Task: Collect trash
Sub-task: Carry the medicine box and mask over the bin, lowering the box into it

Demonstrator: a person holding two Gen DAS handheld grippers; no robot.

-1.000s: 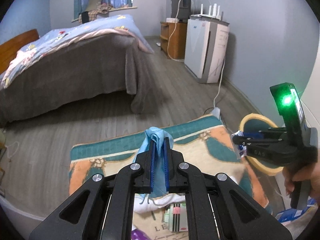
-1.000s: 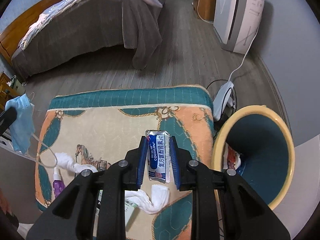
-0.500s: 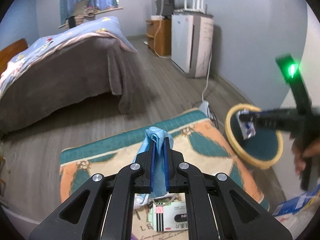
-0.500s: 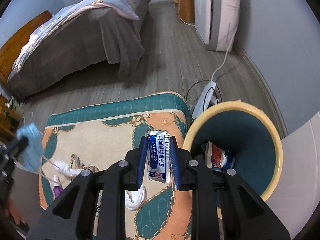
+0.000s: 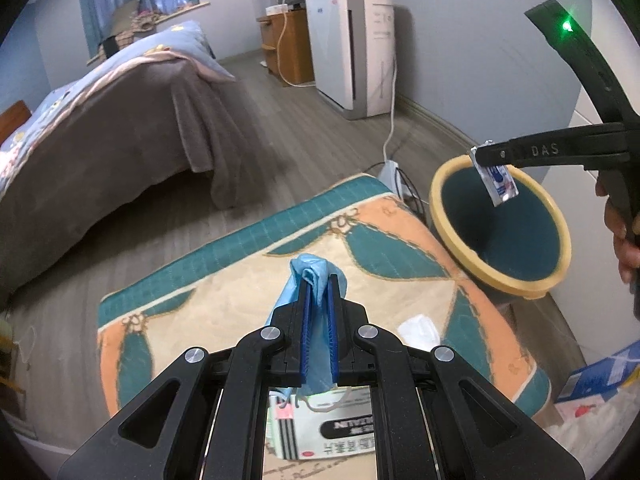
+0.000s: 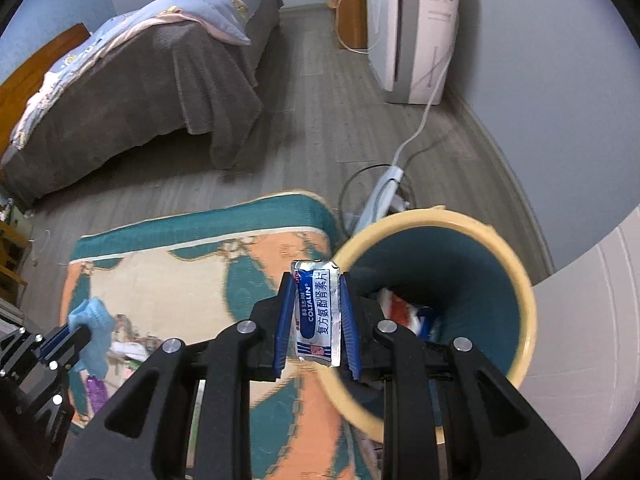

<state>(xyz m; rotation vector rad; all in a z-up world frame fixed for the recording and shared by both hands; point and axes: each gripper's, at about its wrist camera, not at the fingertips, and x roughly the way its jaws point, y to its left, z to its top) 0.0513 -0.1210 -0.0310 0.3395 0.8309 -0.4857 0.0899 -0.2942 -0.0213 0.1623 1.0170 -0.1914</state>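
Bedroom floor, patterned rug point(image 5: 248, 312) beside yellow-rimmed bin point(image 5: 500, 280). Right gripper point(image 6: 316, 316) pinching foil sachet point(image 6: 318, 312) over bin rim at rug's right edge. Left gripper point(image 5: 318, 312) clamped on blue face mask point(image 5: 312, 276) above rug centre.

A bin point(image 5: 500, 276) stands just right of a patterned mat point(image 5: 248, 304), with a bed point(image 5: 100, 128) behind on the left and a cabinet unit point(image 5: 352, 48) behind on the right.
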